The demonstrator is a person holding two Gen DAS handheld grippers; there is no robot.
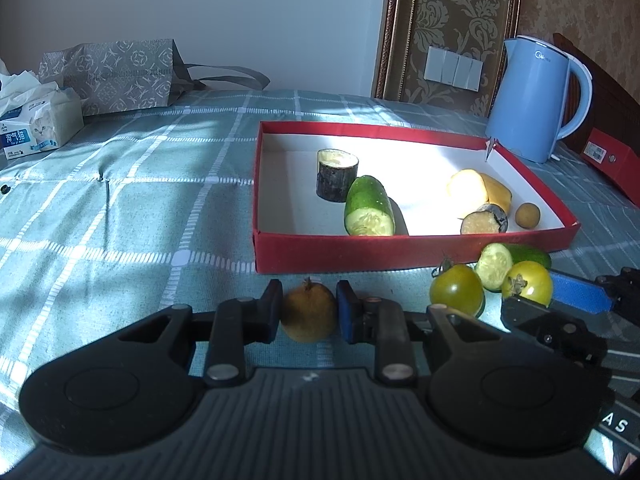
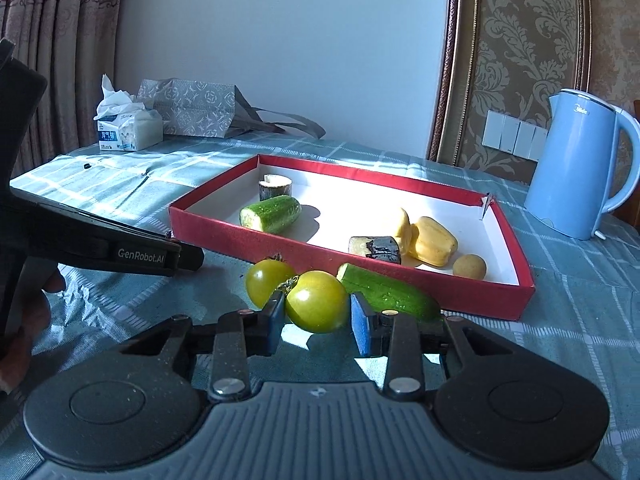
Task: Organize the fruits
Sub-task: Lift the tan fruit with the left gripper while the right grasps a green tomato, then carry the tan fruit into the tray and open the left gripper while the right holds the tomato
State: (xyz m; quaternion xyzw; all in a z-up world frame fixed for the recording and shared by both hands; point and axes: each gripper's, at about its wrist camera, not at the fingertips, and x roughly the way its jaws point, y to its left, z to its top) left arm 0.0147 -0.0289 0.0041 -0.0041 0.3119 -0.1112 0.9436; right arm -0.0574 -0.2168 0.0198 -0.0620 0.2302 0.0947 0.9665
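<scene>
Nearest the left wrist camera, the left claw (image 1: 308, 312) is clamped on a brown kiwi (image 1: 308, 316), its pads pressed to both sides of the fruit, just in front of the near wall of the red box (image 1: 400, 250). In the right wrist view, the right claw (image 2: 318, 316) has its pads against both sides of a yellow-green tomato (image 2: 317, 301). A second tomato (image 2: 267, 282) touches it on the left and a cucumber half (image 2: 388, 293) lies just behind, all three on the checked cloth of the surface (image 2: 580, 312) beside the box's front wall. Inside the box lie another cucumber piece (image 2: 271, 213), two dark-skinned sugarcane stubs (image 2: 275, 187) (image 2: 376, 250), two pale yellow fruit pieces (image 2: 434, 246) and a small round tan fruit (image 2: 469, 266). A blue kettle (image 2: 580, 168) stands past the box's right corner, and a tissue pack (image 2: 128, 130) and a patterned bag (image 2: 192, 110) sit at the far left.
</scene>
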